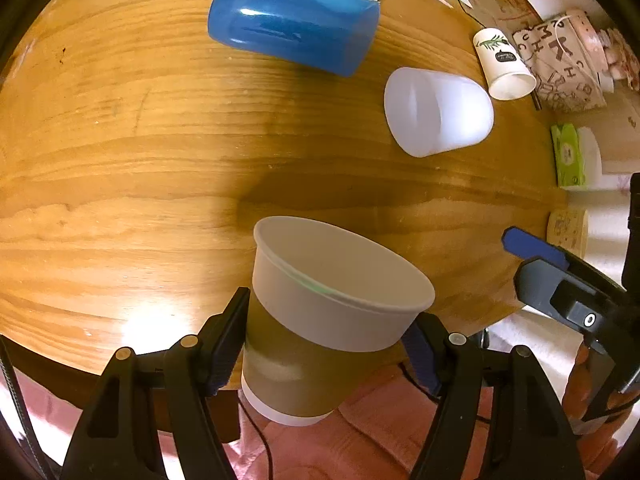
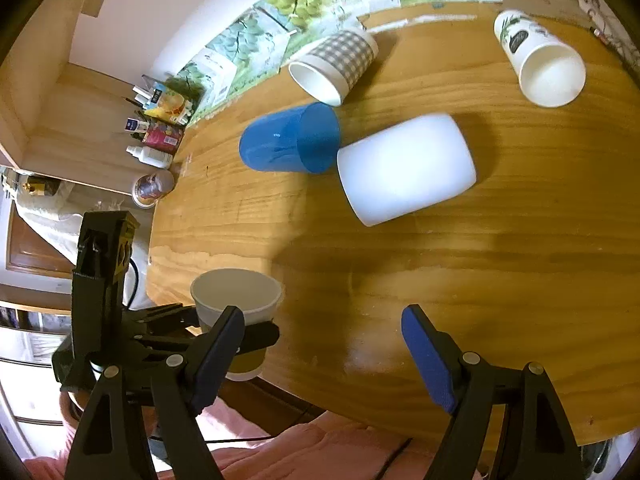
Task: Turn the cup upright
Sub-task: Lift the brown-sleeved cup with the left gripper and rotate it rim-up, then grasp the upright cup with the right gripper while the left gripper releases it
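Note:
My left gripper (image 1: pixel 326 344) is shut on a white and brown paper cup (image 1: pixel 320 308), held mouth up over the near table edge; the cup also shows in the right wrist view (image 2: pixel 236 300). My right gripper (image 2: pixel 324 352) is open and empty above the wooden table (image 2: pixel 480 280), to the right of the held cup. It shows at the right edge of the left wrist view (image 1: pixel 552 276). Several other cups lie on their sides: a blue one (image 1: pixel 292 24) (image 2: pixel 292 140), a white one (image 1: pixel 436 112) (image 2: pixel 404 168), a checked one (image 2: pixel 336 66) and a leaf-print one (image 1: pixel 504 64) (image 2: pixel 540 60).
A printed bag (image 1: pixel 560 64) and a green tissue pack (image 1: pixel 568 156) sit past the table's right side. Bottles and small packs (image 2: pixel 156 132) stand by the wall at the far left. Grape-print boxes (image 2: pixel 320 0) line the back. A pink cloth (image 2: pixel 320 448) lies below the near edge.

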`<state>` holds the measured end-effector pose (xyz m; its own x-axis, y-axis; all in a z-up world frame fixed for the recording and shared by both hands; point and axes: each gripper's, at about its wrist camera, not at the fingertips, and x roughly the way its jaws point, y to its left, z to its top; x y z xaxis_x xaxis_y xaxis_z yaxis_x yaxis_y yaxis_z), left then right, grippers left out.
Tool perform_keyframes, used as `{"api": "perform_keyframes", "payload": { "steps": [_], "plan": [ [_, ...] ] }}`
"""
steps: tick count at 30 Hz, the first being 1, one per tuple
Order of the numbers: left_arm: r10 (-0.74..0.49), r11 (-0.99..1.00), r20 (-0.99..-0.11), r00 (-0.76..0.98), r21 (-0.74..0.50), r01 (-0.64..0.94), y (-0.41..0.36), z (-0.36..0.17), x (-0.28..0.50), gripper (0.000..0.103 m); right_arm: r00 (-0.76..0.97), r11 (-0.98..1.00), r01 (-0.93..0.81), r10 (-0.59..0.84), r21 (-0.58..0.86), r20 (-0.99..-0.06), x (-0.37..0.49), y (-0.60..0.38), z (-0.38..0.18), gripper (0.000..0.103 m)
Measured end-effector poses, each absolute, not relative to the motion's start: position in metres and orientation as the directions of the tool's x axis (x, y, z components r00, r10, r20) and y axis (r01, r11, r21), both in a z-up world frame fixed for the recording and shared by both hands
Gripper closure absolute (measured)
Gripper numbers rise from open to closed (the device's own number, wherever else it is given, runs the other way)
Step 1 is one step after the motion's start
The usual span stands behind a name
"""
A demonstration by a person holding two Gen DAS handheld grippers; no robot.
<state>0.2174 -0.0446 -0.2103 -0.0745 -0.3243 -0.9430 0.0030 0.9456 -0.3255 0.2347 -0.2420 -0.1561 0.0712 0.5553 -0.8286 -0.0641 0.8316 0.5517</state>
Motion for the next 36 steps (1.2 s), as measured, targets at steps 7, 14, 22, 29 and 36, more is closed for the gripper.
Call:
{"api": "perform_keyframes", "payload": {
  "steps": [7, 14, 22, 29, 36],
  "plan": [
    [-0.327, 0.945, -0.939, -0.103, -0.324, -0.05, -0.051, -0.225, 0.219, 0.028, 0.016, 0.818, -0.044, 0.574, 0.573, -0.818, 0.248, -0.245, -0.167, 0.021],
    [-0.347, 0.937, -0.931, -0.116, -0.339, -0.08, -0.052, -0.233, 0.216, 0.027, -0.032, 0.805, -0.024, 0.592, 0.593, -0.805, 0.259, -0.245, -0.176, 0.021],
    [-0.347, 0.936, -0.93, -0.119, -0.336, -0.104, -0.05, -0.231, 0.216, 0.026, -0.086, 0.79, -0.02, 0.609, 0.613, -0.788, 0.269, -0.239, -0.185, 0.021],
    [-0.366, 0.928, -0.925, -0.102, -0.354, -0.118, -0.044, -0.228, 0.219, 0.021, -0.141, 0.766, -0.009, 0.635, 0.643, -0.759, 0.274, -0.23, -0.194, 0.021],
    [-0.378, 0.923, -0.92, -0.099, -0.367, -0.117, -0.041, -0.226, 0.217, 0.021, -0.195, 0.745, 0.008, 0.656, 0.667, -0.73, 0.275, -0.224, -0.202, 0.021]
  ]
}}
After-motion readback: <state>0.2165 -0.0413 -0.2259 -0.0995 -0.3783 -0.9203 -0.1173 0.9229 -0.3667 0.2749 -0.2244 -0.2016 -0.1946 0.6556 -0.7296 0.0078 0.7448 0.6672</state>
